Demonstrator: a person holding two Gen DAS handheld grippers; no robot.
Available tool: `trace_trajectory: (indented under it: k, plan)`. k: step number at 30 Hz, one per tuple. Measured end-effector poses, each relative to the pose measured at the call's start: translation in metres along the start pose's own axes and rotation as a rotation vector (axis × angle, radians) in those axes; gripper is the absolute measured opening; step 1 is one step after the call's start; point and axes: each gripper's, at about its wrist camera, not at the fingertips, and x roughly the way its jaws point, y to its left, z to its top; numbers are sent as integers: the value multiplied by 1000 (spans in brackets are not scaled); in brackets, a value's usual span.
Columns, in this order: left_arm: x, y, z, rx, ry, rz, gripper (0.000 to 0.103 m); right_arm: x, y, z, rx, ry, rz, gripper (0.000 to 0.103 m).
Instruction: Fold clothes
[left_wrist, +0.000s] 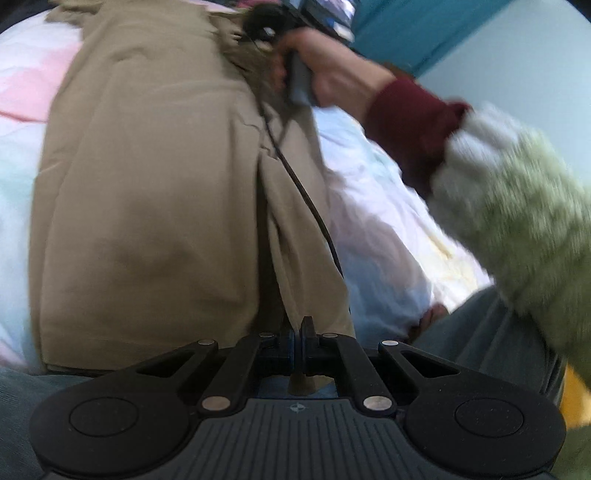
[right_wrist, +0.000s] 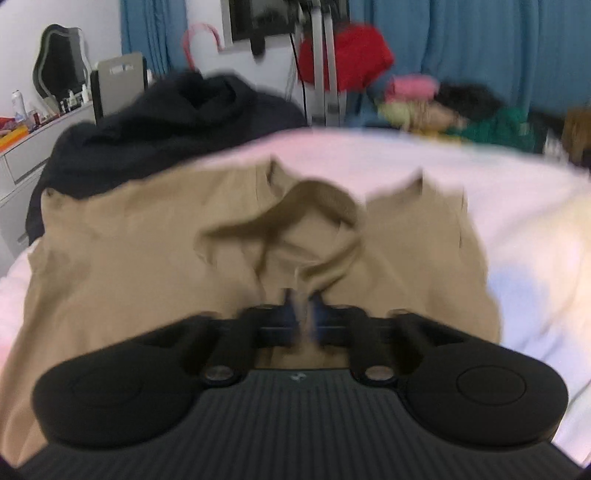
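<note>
Nearest to us in the left wrist view, the black two-finger left gripper (left_wrist: 297, 328) is pinched tight on a fold of the tan, soft cotton garment (left_wrist: 147, 192), the fabric edge caught between its fingers with no gap showing. The garment lies spread on the bed with the pale pink-and-white sheet (left_wrist: 376, 206), running away from that gripper toward the far end, where a bare hand (left_wrist: 325, 70) with a dark red cuff and a fuzzy pale-green sleeve (left_wrist: 517, 206) grips the handle of the other tool at the garment's far edge. A thin black cable (left_wrist: 306, 199) trails across the garment's right side, from that hand back toward the left gripper.

In the right wrist view, the black right gripper (right_wrist: 303, 306) is likewise clamped on a bunched ridge of the tan garment (right_wrist: 129, 240), cloth pulled up in a crumpled peak just beyond its tips. This view is blurred. Beyond the garment's left corner a heap of dark navy clothing (right_wrist: 177, 122) sits on the bed (right_wrist: 517, 206). Past the garment, at the bed's far edge, we see a red fabric bundle (right_wrist: 354, 55) and a mix of pink, green and black items (right_wrist: 461, 107) in front of blue curtains (right_wrist: 480, 44).
</note>
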Motion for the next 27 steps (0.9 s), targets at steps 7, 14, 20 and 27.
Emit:
trace_trajectory:
  k: [7,14,20,27]
  plan:
    - [9,-9,-7,79,27,26,3,6,-16,16,77,-53,52,7]
    - [-5,-25,-3,158,-50,89,62,-21,-29,13,155,-14,86,40]
    - [-36,-39,4,199,-169,180,94,-98,-36,10,144,-87,112,88]
    - [-83,-69,-3,237,-325,239,101,-186,-46,-6,169,-149,66,88]
